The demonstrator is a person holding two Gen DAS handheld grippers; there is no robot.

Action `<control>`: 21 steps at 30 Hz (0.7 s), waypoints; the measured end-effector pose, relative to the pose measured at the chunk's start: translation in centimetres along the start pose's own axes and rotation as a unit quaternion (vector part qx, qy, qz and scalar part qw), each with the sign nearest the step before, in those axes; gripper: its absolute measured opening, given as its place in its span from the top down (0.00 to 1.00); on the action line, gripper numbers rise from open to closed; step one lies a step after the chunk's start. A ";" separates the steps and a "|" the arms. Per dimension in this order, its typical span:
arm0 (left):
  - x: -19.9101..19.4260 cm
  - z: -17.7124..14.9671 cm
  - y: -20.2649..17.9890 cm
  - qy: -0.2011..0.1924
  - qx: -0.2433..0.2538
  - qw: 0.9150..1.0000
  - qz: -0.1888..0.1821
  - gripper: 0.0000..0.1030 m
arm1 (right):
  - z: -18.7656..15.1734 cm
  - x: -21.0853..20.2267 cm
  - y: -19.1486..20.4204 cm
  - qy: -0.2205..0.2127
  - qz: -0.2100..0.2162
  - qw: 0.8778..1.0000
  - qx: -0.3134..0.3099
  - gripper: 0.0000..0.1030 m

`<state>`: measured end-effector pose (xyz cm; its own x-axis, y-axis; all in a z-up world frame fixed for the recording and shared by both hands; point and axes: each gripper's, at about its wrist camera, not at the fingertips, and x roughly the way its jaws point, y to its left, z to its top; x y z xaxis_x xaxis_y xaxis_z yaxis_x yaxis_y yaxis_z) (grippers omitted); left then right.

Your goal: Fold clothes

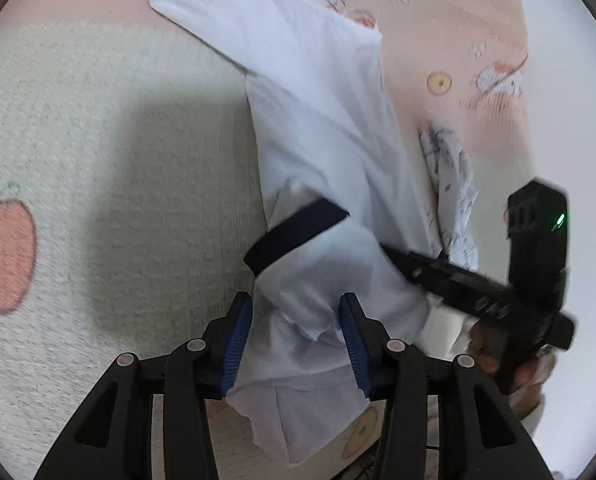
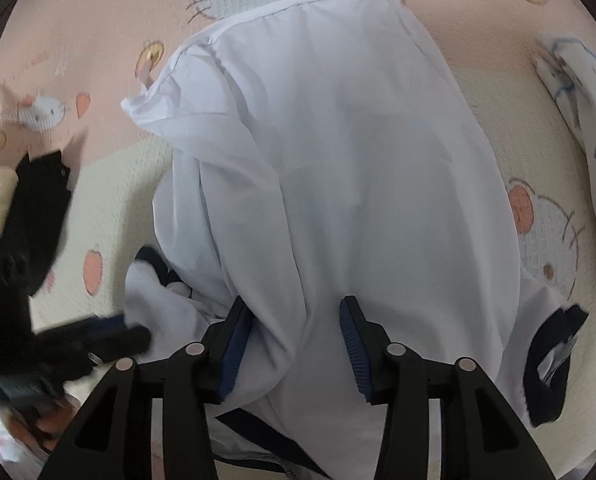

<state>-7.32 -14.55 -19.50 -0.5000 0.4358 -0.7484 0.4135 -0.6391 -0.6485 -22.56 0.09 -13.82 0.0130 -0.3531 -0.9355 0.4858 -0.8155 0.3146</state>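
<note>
1. Left gripper (image 1: 296,330) points down over the bed, blue pads spread wide, white cloth bunched between them but not pinched.
2. Right gripper (image 2: 296,332) likewise gapes apart, the fabric draped through its gap; in the left view it reaches in from the right, blurred, possibly touching the cloth.
3. White shirt (image 2: 338,168) with a navy cuff (image 1: 294,232) lies rumpled lengthwise on the pink-and-cream cartoon-cat blanket (image 1: 98,160).
4. A patterned white garment (image 2: 582,92) sits apart to the right.
</note>
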 end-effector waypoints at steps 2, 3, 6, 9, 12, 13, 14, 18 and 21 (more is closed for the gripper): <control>0.0 -0.4 -0.2 -0.008 0.008 1.000 0.000 0.60 | -0.2 -0.6 -0.4 0.001 0.024 1.000 0.017 0.48; -0.1 -0.6 -0.3 -0.014 0.012 1.000 -0.002 0.60 | -0.4 -0.9 -0.7 0.002 0.036 0.999 0.026 0.43; -0.1 -1.0 -0.8 -0.019 0.017 1.000 -0.016 0.60 | -0.7 -1.7 -1.3 0.004 0.070 0.996 0.051 0.39; 0.2 -1.2 -1.2 -0.017 0.022 0.999 -0.022 0.60 | -1.9 -1.5 -0.1 0.010 0.080 0.995 0.057 0.38; 0.4 -1.4 -1.5 -0.017 0.024 0.999 -0.032 0.62 | -3.0 -1.7 -0.3 0.013 0.084 0.995 0.055 0.38; 0.4 -1.4 -1.6 -0.015 0.023 0.999 -0.039 0.62 | -3.1 -1.6 -0.4 0.011 0.091 0.994 0.057 0.38; 0.5 -1.4 -1.6 -0.011 0.022 0.999 -0.047 0.62 | -3.2 -1.4 -0.5 0.011 0.098 0.993 0.060 0.38; 0.8 -1.6 -1.9 -0.007 0.023 0.999 -0.048 0.62 | -3.2 -0.4 1.0 0.015 0.134 0.989 0.067 0.38; 1.0 -1.8 -1.8 -0.005 0.021 0.999 -0.047 0.62 | -3.4 0.2 1.8 0.020 0.134 0.988 0.068 0.38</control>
<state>-7.16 -11.86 -19.36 -0.5427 0.4894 -0.6827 0.3320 -0.6216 -0.7095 -18.73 0.07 -13.99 0.1608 -0.5491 -0.8201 0.3392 -0.7496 0.5684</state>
